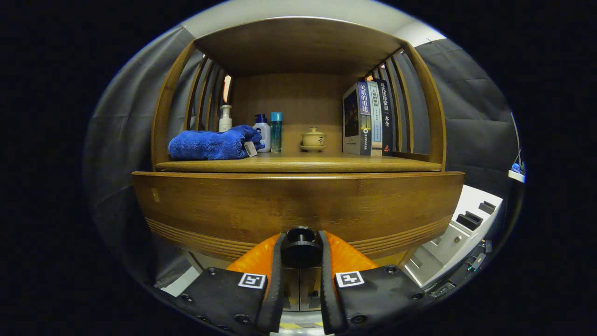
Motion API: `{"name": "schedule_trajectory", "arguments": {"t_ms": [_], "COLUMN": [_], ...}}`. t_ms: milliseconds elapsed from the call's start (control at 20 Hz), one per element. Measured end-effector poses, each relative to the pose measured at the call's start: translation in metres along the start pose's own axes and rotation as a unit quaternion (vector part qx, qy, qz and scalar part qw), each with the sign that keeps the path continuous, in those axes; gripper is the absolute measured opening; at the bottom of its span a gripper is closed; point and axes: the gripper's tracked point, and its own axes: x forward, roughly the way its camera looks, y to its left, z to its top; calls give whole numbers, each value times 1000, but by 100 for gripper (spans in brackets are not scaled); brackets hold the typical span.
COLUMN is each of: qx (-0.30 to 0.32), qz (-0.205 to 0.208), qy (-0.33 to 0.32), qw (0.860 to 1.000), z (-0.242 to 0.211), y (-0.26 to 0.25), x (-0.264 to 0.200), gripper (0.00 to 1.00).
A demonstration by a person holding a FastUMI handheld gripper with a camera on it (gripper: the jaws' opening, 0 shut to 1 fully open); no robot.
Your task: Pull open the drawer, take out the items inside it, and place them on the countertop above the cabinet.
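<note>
The tool (301,249) has its two fingers closed in on the round dark knob (301,247) of the drawer (298,207), one on either side, pressing it between them. This looks like the first step: the grip on the handle is made and the pull comes next. The drawer front already seems to stand a little forward of the surface (298,164) above it, though I cannot tell how far out it is, and its inside is hidden, so the items to be taken out cannot be seen.

The next move calls for a straight, level draw back toward the holder, keeping the fingers square on the knob so it does not slip out.

Beyond and above the tool, the surface already carries a folded blue towel (210,143), several bottles (263,131), a small lidded cup (313,138) and upright books (368,119). Free room lies at the front edge, ahead of the cup. A white unit (459,233) sits low to the right, clear of the pull.
</note>
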Motion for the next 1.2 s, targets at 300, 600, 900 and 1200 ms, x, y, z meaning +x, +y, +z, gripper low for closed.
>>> {"name": "schedule_trajectory", "arguments": {"t_ms": [300, 600, 900, 1200], "qx": [-12, -16, -15, -14], "qz": [-1, -1, -1, -1], "qy": [6, 7, 19, 29], "qw": [1000, 1000, 1000, 999], "z": [-8, -11, -17, -23], "y": [-1, -2, -2, -4], "x": [-39, -67, -93, -107], "gripper": [41, 41, 41, 41]}}
